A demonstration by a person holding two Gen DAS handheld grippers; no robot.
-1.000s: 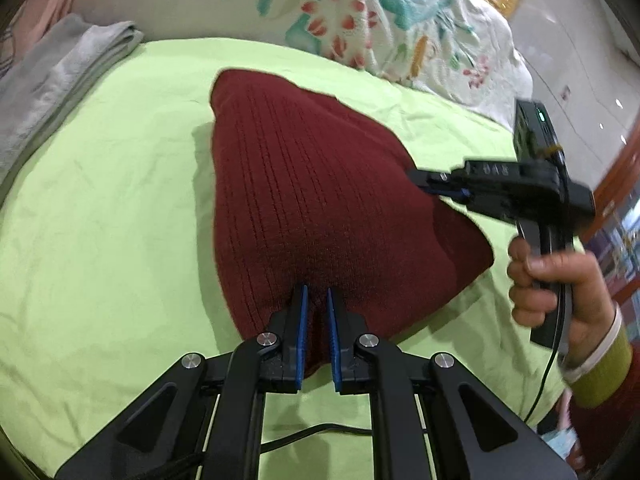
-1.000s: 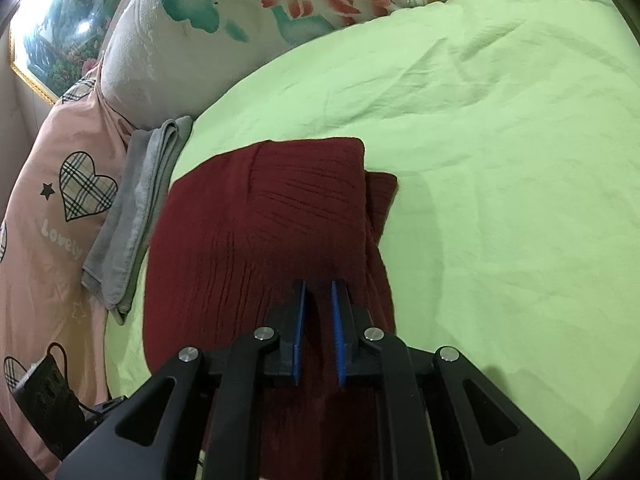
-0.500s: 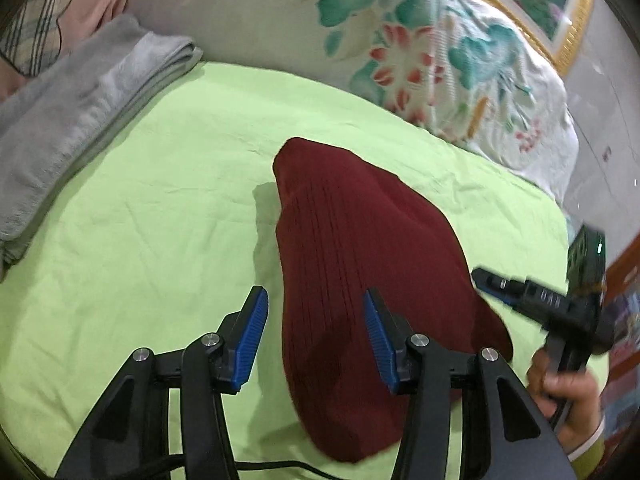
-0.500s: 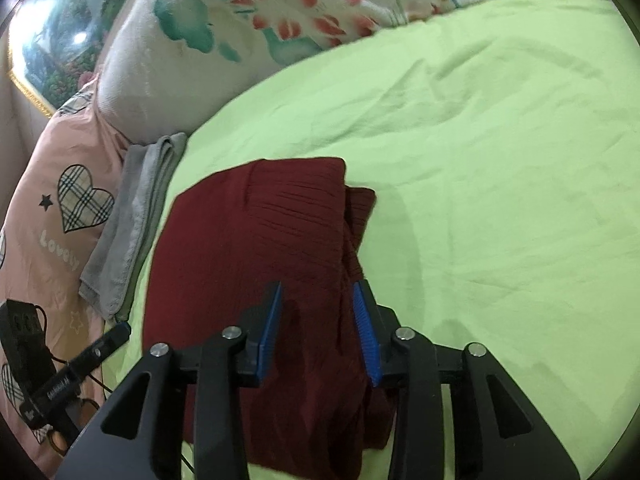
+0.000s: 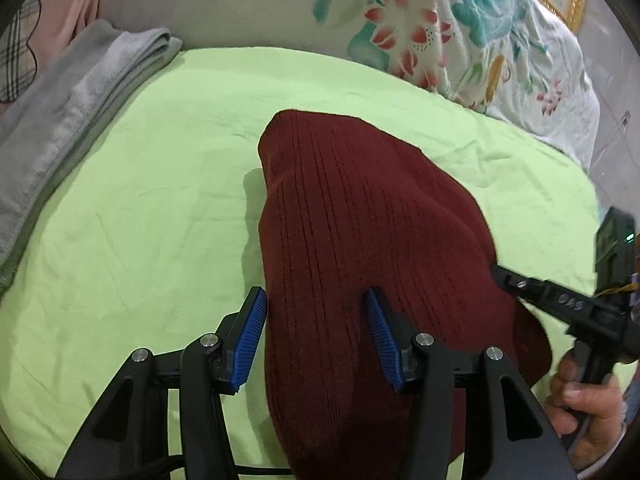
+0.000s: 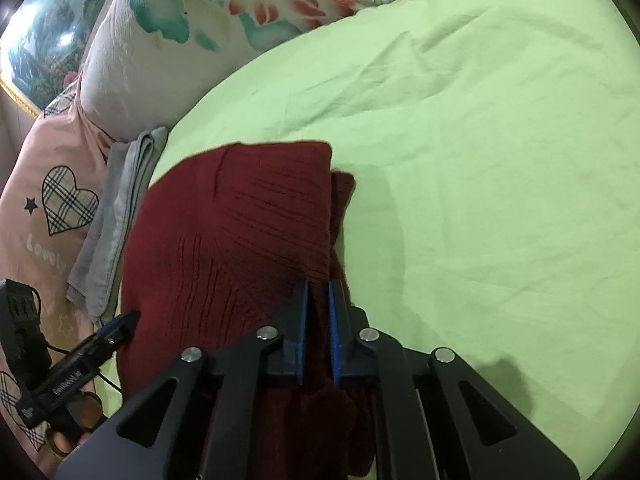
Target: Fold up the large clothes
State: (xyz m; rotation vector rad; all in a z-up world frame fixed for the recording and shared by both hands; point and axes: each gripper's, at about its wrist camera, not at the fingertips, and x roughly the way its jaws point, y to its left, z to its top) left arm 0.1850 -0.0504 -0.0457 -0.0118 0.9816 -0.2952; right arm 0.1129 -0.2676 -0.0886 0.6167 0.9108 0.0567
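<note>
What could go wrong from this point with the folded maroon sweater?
1. The right gripper is shut on the maroon sweater near its edge; pulling with that one pinch could drag the top layer and undo the fold.
2. The left gripper is open over the sweater; closing there might bunch the knit.
3. A lower layer already peeks out, so the stack may end up uneven.

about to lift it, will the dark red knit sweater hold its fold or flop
The sweater probably flops: thick ribbed knit, layers loose and uneven at the edge. The right gripper pinches one side only, so the rest likely sags. It should grip the green sheet, not slide.
</note>
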